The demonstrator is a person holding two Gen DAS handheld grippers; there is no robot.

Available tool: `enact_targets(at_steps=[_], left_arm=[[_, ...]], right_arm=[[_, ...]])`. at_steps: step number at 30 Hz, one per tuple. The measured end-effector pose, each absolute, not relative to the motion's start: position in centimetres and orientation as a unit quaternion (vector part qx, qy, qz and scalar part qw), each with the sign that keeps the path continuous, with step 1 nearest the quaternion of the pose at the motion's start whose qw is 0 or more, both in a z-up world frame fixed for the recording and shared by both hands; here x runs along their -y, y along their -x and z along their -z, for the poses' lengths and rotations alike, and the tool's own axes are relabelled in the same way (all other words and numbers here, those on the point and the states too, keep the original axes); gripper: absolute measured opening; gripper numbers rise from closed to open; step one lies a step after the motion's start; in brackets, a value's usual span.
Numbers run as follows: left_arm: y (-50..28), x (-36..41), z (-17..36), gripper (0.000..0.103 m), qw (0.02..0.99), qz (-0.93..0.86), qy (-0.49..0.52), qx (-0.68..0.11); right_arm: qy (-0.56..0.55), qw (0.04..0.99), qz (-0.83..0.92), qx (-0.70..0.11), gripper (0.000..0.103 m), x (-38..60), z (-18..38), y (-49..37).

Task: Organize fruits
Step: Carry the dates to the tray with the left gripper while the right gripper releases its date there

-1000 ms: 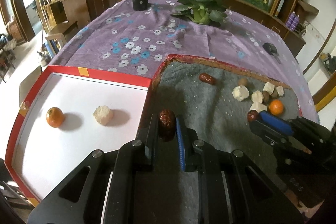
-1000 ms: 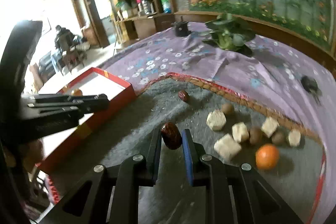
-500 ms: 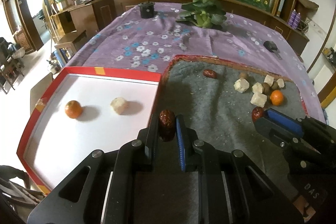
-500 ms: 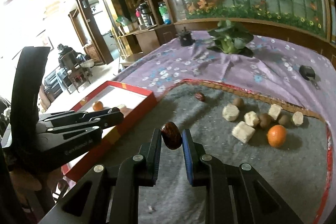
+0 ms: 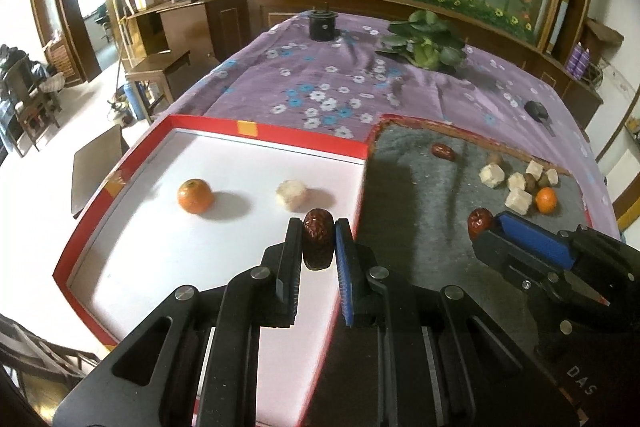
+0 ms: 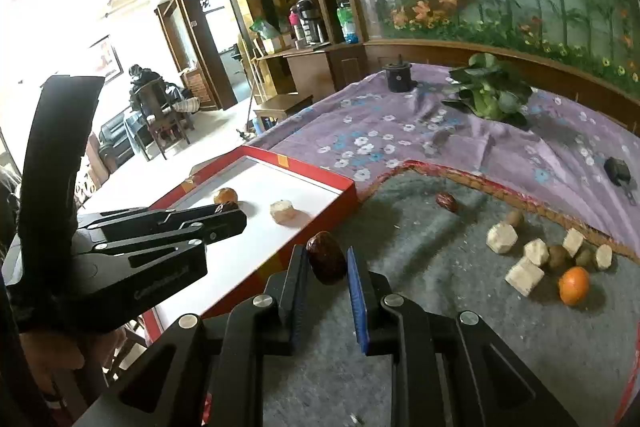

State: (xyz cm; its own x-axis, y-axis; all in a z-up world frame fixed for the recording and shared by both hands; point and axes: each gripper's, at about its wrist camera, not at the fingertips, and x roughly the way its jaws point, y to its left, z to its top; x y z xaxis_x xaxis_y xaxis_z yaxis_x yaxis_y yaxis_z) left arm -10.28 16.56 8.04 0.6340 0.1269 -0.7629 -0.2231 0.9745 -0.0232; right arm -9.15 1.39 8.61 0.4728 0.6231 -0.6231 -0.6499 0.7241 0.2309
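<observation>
The left gripper (image 5: 319, 245) has its jaws clamped on a dark red date (image 5: 317, 243), held upright above the white floor of the red-rimmed tray (image 5: 304, 143), close to the tray's right wall. The right gripper (image 6: 327, 263) likewise has its jaws clamped on a second date (image 6: 326, 257), tilted slightly — it hangs over the grey felt mat (image 6: 440, 307), just beside the tray's near corner. Inside the tray lie a small orange (image 5: 194, 195) and a pale peeled chunk (image 5: 291, 192), set apart from each other. On the mat, a third date (image 5: 443, 151) lies alone near the far edge. Further right sits a loose cluster: several pale cut chunks (image 5: 518, 200), a few small brown round fruits (image 6: 558, 256) among them, and a second orange (image 5: 546, 199) at the near side of the group. Mat and tray rest on a table covered with a purple floral cloth (image 5: 340, 91). On the cloth, well apart from the fruit, stand a black cylindrical object (image 5: 322, 25), a green leafy plant (image 5: 428, 45) and a small black item (image 5: 537, 111) near the right edge.
</observation>
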Motion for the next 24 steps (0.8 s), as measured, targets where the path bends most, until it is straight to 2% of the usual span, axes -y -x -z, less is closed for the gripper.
enact_targets(at_steps=[24], left_arm=[[10.4,-25.5,-4.9,0.015,0.876,-0.155,0.120,-0.441]], right_arm=[[0.092,0.836,-0.400,-0.364,0.019,-11.9,-7.8,6.6]])
